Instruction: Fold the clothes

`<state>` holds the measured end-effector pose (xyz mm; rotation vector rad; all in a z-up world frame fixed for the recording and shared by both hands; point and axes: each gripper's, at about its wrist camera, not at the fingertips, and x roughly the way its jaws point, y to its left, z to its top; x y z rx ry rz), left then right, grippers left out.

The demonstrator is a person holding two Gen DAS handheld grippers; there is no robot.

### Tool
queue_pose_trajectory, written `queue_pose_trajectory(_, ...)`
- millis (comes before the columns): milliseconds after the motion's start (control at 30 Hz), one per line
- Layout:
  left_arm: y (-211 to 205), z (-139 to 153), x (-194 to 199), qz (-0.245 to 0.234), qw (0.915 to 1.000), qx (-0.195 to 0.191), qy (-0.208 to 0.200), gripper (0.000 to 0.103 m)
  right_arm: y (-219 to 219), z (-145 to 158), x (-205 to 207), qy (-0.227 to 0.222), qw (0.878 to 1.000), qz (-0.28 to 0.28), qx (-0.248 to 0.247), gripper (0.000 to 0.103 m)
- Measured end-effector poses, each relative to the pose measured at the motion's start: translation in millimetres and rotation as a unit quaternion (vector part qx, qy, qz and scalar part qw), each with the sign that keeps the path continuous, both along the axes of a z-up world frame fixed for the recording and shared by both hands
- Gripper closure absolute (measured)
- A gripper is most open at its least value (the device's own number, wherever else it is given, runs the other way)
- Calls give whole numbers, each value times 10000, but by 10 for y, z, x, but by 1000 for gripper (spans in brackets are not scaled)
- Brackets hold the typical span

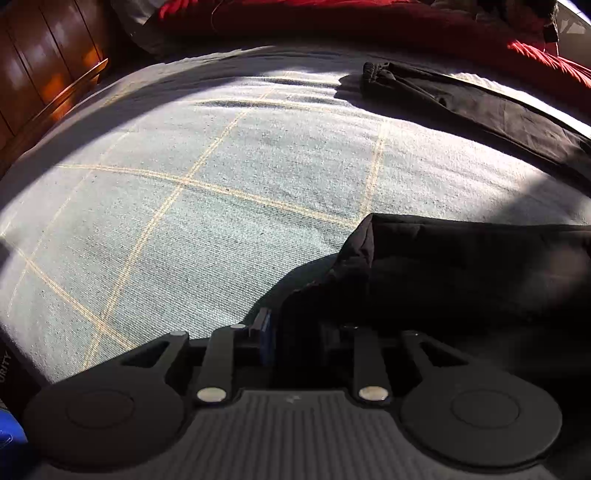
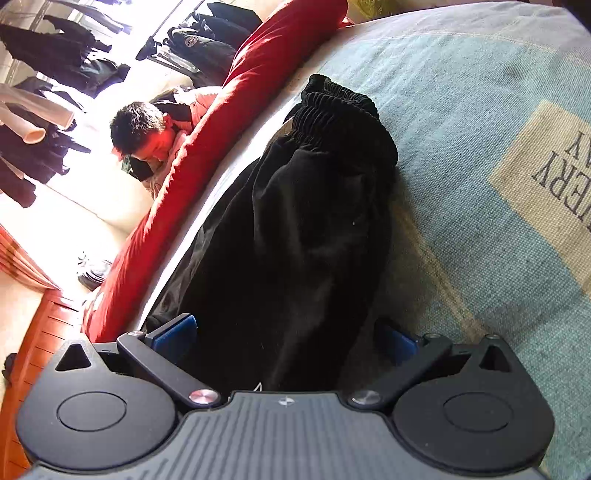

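Note:
Black trousers (image 2: 306, 206) lie on a pale green checked bed cover (image 1: 207, 206). In the right wrist view their elastic waistband (image 2: 336, 103) points away from me and the cloth runs down between the blue pads. My right gripper (image 2: 288, 339) is open, its fingers either side of the cloth. In the left wrist view my left gripper (image 1: 295, 332) is shut on a fold of the black trousers (image 1: 461, 273), which drape to the right. The waistband end (image 1: 399, 79) lies further off at the upper right.
A red quilt (image 1: 369, 26) runs along the far edge of the bed and also shows in the right wrist view (image 2: 236, 122). A wooden bed frame (image 1: 48, 81) is at the left. A person (image 2: 147, 133) crouches beyond the quilt. Clothes hang behind.

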<state>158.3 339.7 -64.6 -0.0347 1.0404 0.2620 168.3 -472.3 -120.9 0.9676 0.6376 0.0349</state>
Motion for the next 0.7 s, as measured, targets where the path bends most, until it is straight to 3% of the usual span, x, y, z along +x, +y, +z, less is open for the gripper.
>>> queue_pose_trajectory(233,31,15,2,50,10000,-49,20,75,-281,-48,200,-293,9962,95,820,0)
queue_pose_trajectory(367,27,109,-97,150,9998,111,83,55,-226,118,96,-695,9901,270,1187,0)
queue_pose_trajectory(500,112,243,-260,384,9993,-42,21,45,-171,386,-139,-1042,9888,314,1018,0)
queue_pose_trajectory(600,149,337,-329,506,9985,-202,-111,43,-207,473,-242,-1158,9877,297,1010,0)
queue_pose_trajectory(700,99,416,-348,389,9988,-259,-173,39,-231,483,-257,-1056,9901,204,907,0)
